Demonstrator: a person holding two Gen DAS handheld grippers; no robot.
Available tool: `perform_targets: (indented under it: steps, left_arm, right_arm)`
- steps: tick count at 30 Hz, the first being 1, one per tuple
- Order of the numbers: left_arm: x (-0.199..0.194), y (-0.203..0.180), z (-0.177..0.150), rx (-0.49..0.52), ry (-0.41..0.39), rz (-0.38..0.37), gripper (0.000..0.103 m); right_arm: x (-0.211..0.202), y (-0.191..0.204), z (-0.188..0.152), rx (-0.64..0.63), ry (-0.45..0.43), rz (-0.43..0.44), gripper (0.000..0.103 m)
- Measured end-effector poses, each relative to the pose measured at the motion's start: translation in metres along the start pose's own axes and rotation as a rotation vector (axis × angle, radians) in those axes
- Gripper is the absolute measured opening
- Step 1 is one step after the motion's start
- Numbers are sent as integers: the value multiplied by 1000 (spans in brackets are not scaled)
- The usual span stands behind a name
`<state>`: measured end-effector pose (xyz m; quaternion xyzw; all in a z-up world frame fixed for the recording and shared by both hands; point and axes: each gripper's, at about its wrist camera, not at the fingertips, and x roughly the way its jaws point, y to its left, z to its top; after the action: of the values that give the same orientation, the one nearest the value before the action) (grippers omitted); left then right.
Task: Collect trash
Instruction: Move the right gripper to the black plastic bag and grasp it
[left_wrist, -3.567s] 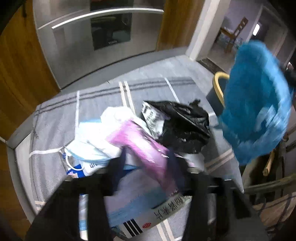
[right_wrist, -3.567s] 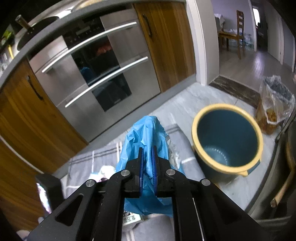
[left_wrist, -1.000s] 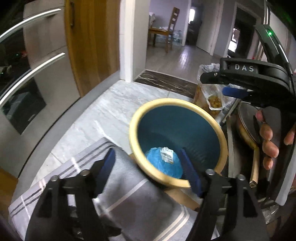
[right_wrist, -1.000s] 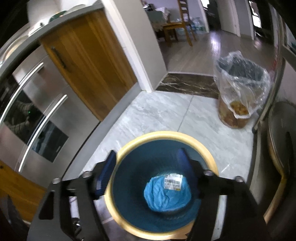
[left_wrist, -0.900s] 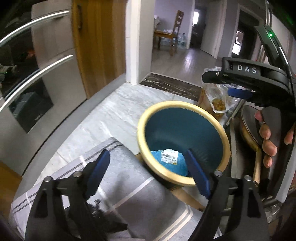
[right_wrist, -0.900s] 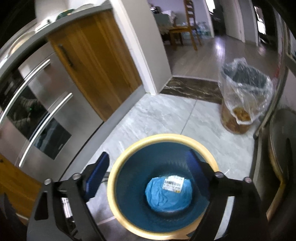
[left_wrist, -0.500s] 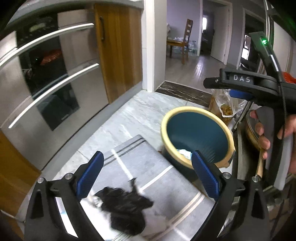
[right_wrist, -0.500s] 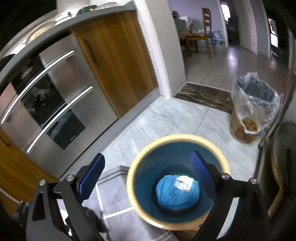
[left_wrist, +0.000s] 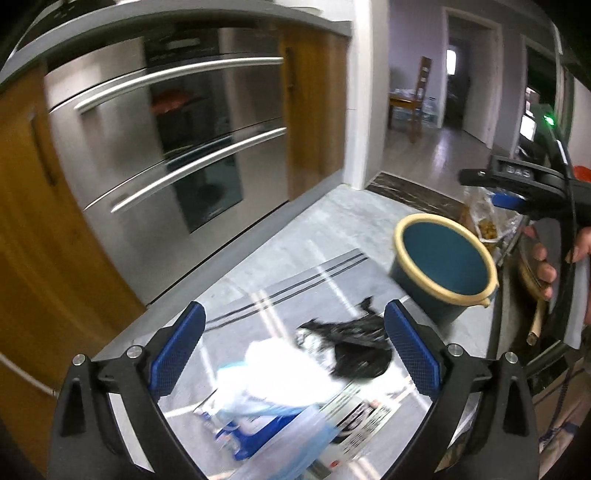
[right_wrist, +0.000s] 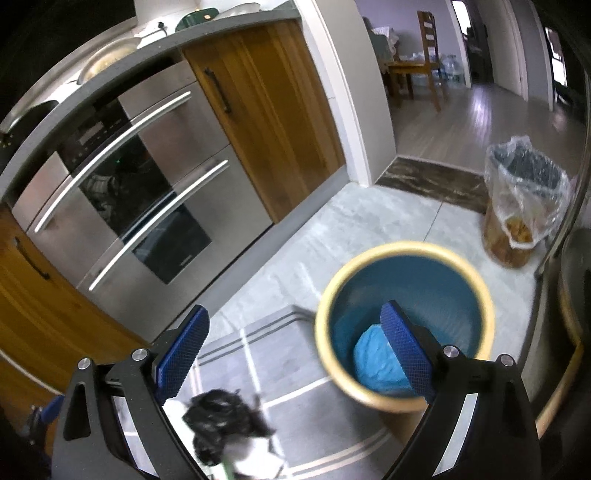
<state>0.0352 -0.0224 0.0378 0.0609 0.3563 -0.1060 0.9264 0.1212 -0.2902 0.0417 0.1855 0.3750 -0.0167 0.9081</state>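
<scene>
A teal bin with a yellow rim (left_wrist: 443, 260) (right_wrist: 404, 317) stands on the floor right of a grey striped rug (left_wrist: 280, 295) (right_wrist: 258, 358). A crumpled blue bag (right_wrist: 376, 363) lies inside the bin. On the rug lie a black plastic bag (left_wrist: 354, 347) (right_wrist: 221, 417), white wrapping (left_wrist: 280, 373) and blue-and-white packaging (left_wrist: 280, 439). My left gripper (left_wrist: 293, 354) is open and empty, above the pile. My right gripper (right_wrist: 295, 354) is open and empty, above the rug beside the bin; it shows in the left wrist view (left_wrist: 517, 188).
A steel oven (left_wrist: 177, 147) (right_wrist: 129, 206) and wooden cabinet doors (right_wrist: 266, 110) run along the far side. A clear-bagged waste bin (right_wrist: 521, 206) stands at the right. A doorway leads to a room with a wooden chair (right_wrist: 424, 55).
The blue bag and the left gripper's pink trash have left the jaws; the blue bag lies in the bin. Both grippers have pulled back and left, bringing the rug pile into view.
</scene>
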Motion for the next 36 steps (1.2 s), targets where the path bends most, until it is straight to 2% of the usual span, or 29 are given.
perform_targets:
  steps: [5,10,15,21,26,32,36]
  left_arm:
    - [-6,24,-13,-57,-11,31,96]
    - [-4,44,-26,-115,8,58,97]
    - [-3,61,-33,-191,9,45,97]
    - [9,78,-39,-291,58,47,97]
    - [19,81,-47,-286,102,79,97]
    - [36,77,-60,-231,180,97,97]
    - [48,76,-64,-216,232,106,97]
  right_arm:
    - [-2,15,-14,0,31,6,94]
    - [-3,31,-30,9,77,50,94]
    - [2,53,-39,-91,100,41,94]
    - [25,84,-59,-181,187,70,94]
    - [44,106,-78,-250,260,83,94]
    - [77,114,-101,-358,360,29,94]
    - [92,122,-115,-428,417,52,93]
